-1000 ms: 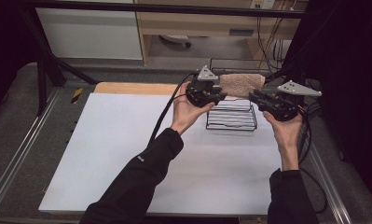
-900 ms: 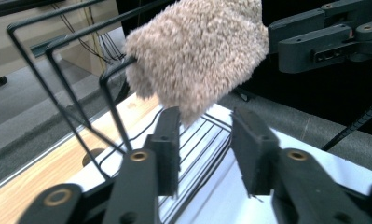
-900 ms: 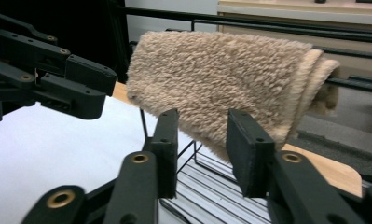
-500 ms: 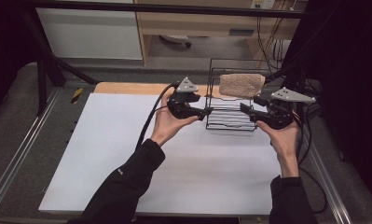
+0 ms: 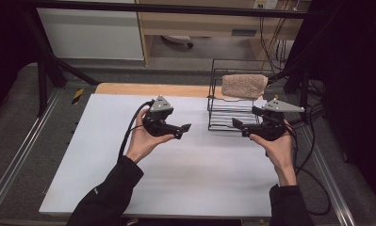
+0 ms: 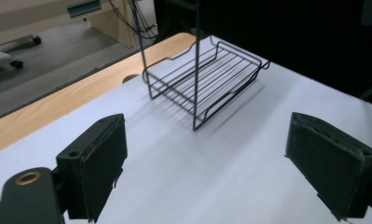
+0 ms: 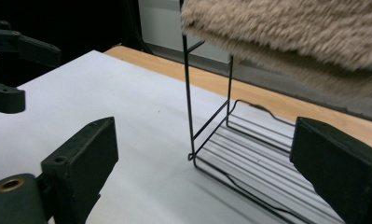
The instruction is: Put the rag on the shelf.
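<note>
The white worktop point(image 5: 176, 179) bears a black wire rack point(image 5: 232, 117) at its far right; a tan towel point(image 5: 244, 85) hangs over the rack's top bar, so the hanging looks done. The left tool point(image 5: 185, 127) sits well apart from the rack; the right tool point(image 5: 236, 123) is just beside it. Both tools' jaws have just been opening and stand wide with nothing between them; little seems left but to pull the hands away. No words can be read anywhere.
</note>
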